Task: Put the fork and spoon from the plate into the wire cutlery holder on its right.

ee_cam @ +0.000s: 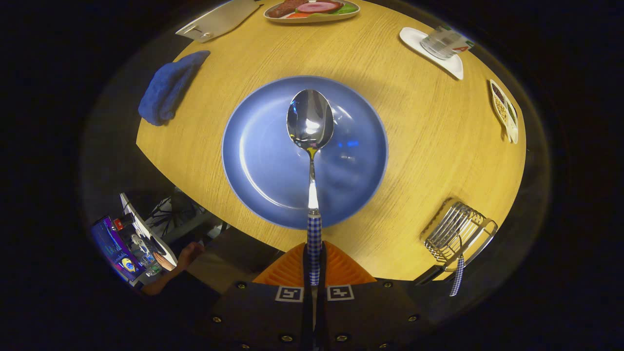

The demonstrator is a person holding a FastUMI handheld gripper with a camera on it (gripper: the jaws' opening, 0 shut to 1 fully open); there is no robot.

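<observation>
Closed tight on the checked handle of the spoon (310,122), the jaws of the gripper (314,273) press on it from both sides, so that the spoon sticks straight out ahead of the fingers with its bowl facing the camera. Its shiny bowl hangs over the middle of the blue plate (263,156), which sits on the round wooden counter (429,141) just beyond the fingertips; whether the spoon touches the plate or is lifted off it cannot be told. To the right of the plate, near the counter's near edge, stands the wire cutlery holder (456,231), and a piece of cutlery with the same checked handle (457,275) already sits in it, handle pointing toward the camera; its head is hidden among the wires. Left of the plate and further back lies a folded blue cloth (168,87). Across the counter sit a dish of sliced meat and greens (312,9), a grey board (219,19) to its left, a glass on a white saucer (441,44) to its right, and a small divided dish of grains (504,109) at the right-hand rim. Below the counter on the left, a person's hand (187,253) rests near a lit screen (114,248).
</observation>
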